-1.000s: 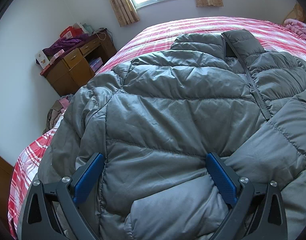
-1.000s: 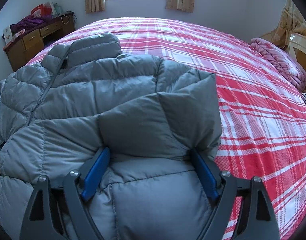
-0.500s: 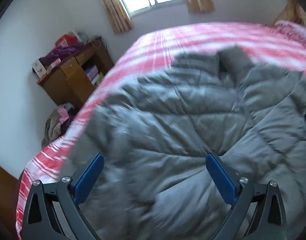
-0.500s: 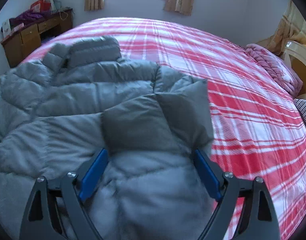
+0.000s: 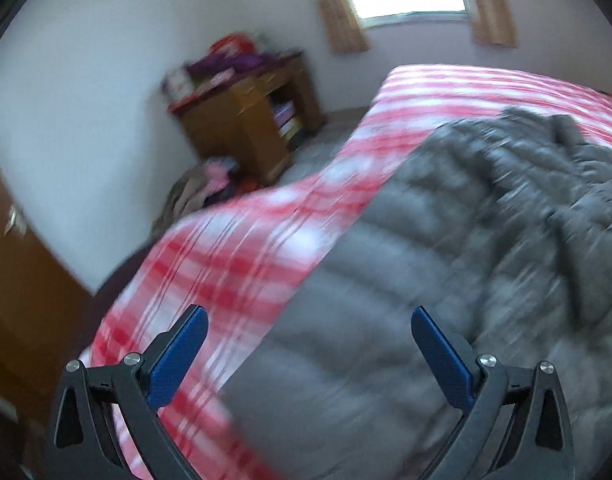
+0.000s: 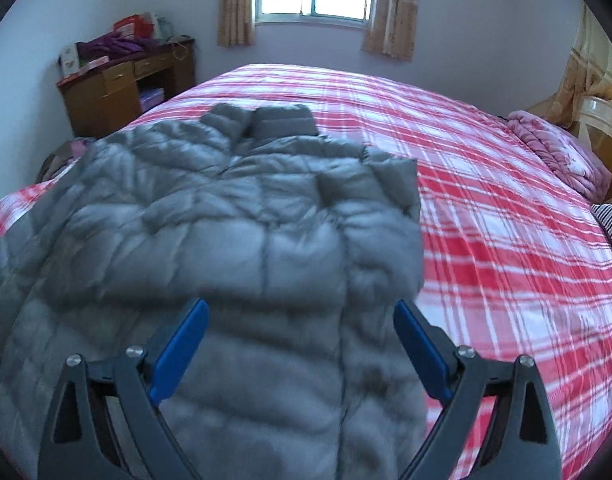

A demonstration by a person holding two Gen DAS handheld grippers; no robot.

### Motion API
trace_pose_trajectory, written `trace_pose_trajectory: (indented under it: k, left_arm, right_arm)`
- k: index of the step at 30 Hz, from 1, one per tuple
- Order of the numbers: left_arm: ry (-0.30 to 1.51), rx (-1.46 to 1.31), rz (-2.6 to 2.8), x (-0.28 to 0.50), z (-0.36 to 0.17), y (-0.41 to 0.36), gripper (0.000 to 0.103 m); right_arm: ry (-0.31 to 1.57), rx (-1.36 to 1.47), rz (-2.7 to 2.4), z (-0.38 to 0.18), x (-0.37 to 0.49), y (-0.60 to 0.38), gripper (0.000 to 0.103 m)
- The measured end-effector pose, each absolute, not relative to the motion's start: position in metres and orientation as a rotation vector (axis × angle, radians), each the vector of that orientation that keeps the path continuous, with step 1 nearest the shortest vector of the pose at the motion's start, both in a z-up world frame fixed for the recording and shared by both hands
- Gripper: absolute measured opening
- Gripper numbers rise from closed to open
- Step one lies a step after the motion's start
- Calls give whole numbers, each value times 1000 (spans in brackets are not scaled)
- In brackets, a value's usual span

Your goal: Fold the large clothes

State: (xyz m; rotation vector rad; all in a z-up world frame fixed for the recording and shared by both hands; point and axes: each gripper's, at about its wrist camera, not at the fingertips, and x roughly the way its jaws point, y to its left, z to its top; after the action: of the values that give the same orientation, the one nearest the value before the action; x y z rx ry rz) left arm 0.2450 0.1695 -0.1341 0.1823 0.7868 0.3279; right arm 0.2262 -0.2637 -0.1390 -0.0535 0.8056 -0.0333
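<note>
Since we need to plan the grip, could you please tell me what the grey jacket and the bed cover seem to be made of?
Grey jacket: likely smooth synthetic shell over puffy fill, judging by stitched, bulging quilt channels and a faint sheen. Bed cover: looks like thin matte woven fabric, probably cotton, with a flat red-and-white plaid; the fibre can't be confirmed.

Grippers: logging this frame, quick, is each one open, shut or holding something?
Left gripper: open, holding nothing.
Right gripper: jaws opening, nothing gripped; grey jacket lies beneath.
</note>
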Motion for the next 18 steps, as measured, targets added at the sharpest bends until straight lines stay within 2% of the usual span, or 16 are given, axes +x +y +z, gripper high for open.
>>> trace_pose_trajectory:
  k: [6,12,13,15,16,18]
  left_arm:
    - [859,2,353,211,-157,225,102]
    - [898,-119,238,222,-178,219,99]
    - [902,-131,219,226,-181,215,76]
    - [928,-154,167,234,-185,209,41]
    - [919,-152,168,236,-179,208,30]
    - [875,-88,223,240,-161,207,23]
  right_arm:
    - [796,-45,-5,-150,179,-251,97]
    - [769,-96,-20,-156,158,-236,97]
    - [765,-93,-16,-156,155,-236,97]
    - [758,-83,-11,-156,152,-235,97]
    - [753,-77,-12,-156,152,-236,97]
    - [744,-71,-17,-156,150,-237,97]
